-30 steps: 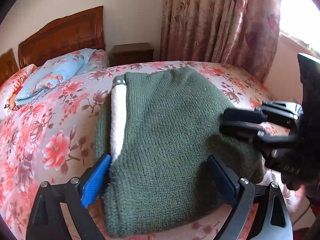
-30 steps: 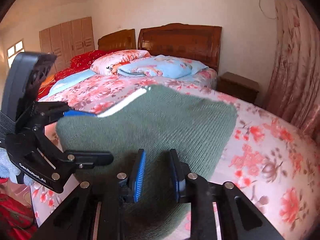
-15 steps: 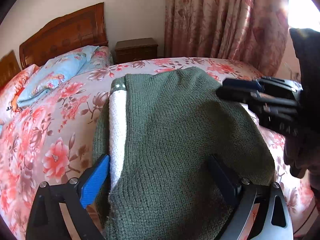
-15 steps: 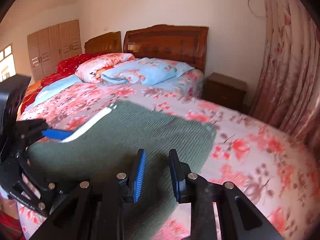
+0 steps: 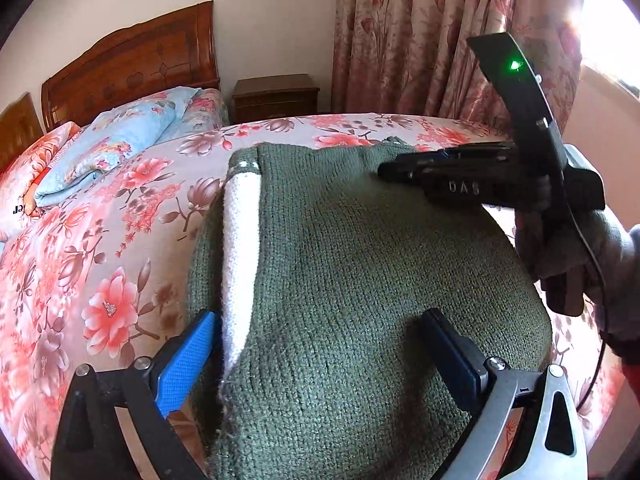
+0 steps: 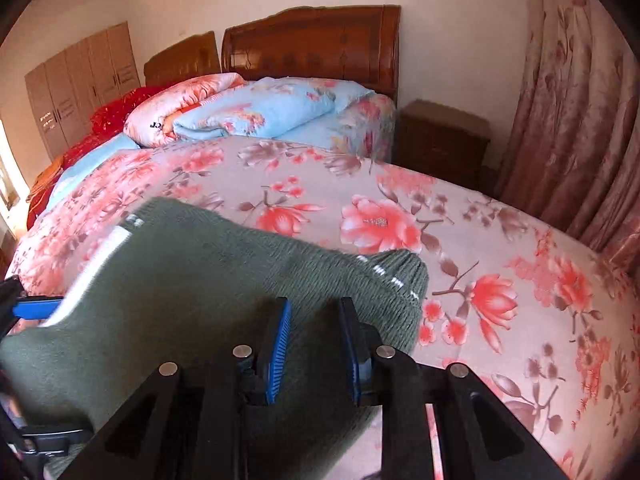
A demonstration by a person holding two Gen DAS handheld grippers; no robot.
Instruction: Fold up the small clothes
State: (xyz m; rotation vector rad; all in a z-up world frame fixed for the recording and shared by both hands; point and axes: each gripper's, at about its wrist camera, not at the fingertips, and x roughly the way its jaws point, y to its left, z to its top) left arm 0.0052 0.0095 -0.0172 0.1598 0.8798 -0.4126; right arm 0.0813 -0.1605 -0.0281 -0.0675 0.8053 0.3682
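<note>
A dark green knit sweater (image 5: 360,264) with a white stripe (image 5: 240,248) lies folded on the floral bedspread (image 5: 100,240). My left gripper (image 5: 318,316) stands wide open over its near end, one finger on each side of the bulk. My right gripper (image 6: 314,308) is shut on the green sweater (image 6: 192,280), with a pinch of the knit between its narrow-set blue pads. In the left wrist view the right gripper (image 5: 384,170) reaches across the sweater's far right corner, held by a gloved hand (image 5: 560,248). The left gripper's blue pad (image 6: 36,308) shows at the right view's left edge.
Folded blue and pink quilts (image 6: 248,112) lie at the head of the bed by a wooden headboard (image 6: 312,40). A dark nightstand (image 6: 440,140) and a floral curtain (image 6: 580,100) stand on the far right. A wardrobe (image 6: 80,76) is at the back left.
The right gripper has travelled from the sweater's near right edge to its far right corner, taking the pinched knit along. The left gripper has stayed open over the near end.
</note>
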